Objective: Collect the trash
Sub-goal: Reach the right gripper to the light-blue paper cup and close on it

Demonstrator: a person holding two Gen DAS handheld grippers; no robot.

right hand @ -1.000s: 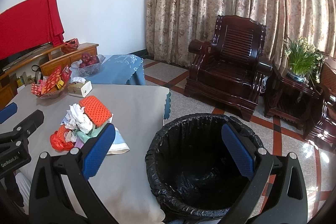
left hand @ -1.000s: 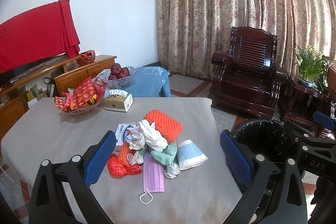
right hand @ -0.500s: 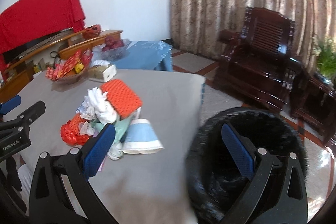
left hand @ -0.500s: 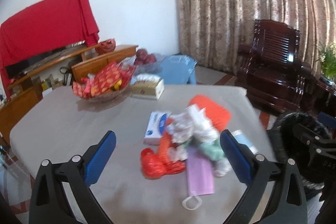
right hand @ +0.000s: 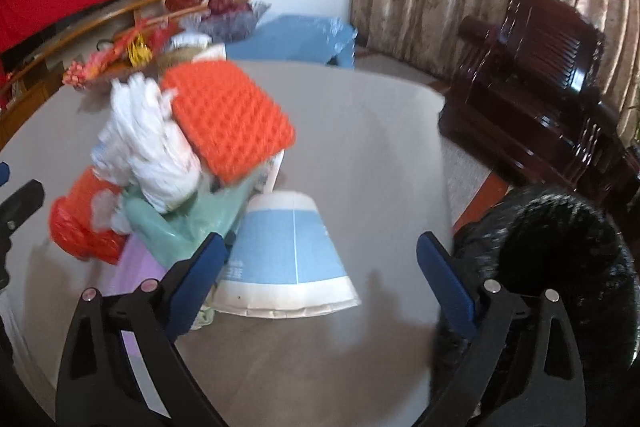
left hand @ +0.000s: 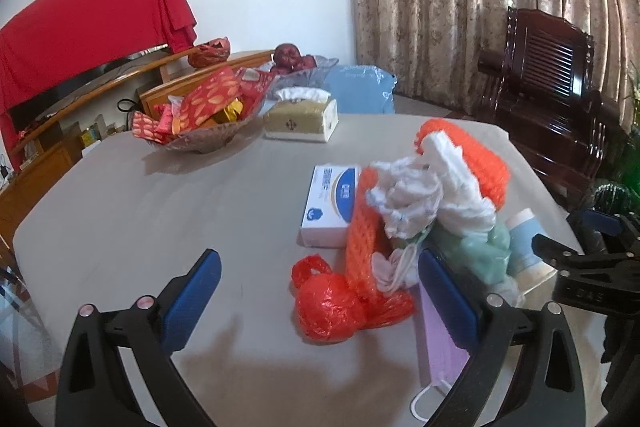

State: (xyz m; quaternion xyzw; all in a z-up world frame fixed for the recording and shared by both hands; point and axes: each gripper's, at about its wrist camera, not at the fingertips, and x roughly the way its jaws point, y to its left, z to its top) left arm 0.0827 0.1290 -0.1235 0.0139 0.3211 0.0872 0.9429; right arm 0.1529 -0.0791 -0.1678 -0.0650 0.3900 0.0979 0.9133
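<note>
A pile of trash lies on the grey table (left hand: 140,211): a red plastic bag (left hand: 332,307), an orange net sleeve (left hand: 362,227), white crumpled tissue (left hand: 416,195), orange foam netting (right hand: 228,123), a green bag (right hand: 188,227), a purple face mask (left hand: 440,347), and a flattened blue-and-white paper cup (right hand: 288,259). My left gripper (left hand: 320,291) is open, with the red bag between its fingers. My right gripper (right hand: 320,267) is open just above the paper cup. A bin lined with a black bag (right hand: 560,259) stands beside the table at the right.
A white and blue box (left hand: 332,203) lies by the pile. A basket of red packets (left hand: 200,115) and a tissue box (left hand: 300,119) stand at the table's far side. A dark wooden armchair (right hand: 532,75) stands beyond the bin by the curtains.
Both grippers have moved left and closer to the pile. The left now frames the red bag; the right has swung from the bin over to the paper cup.
</note>
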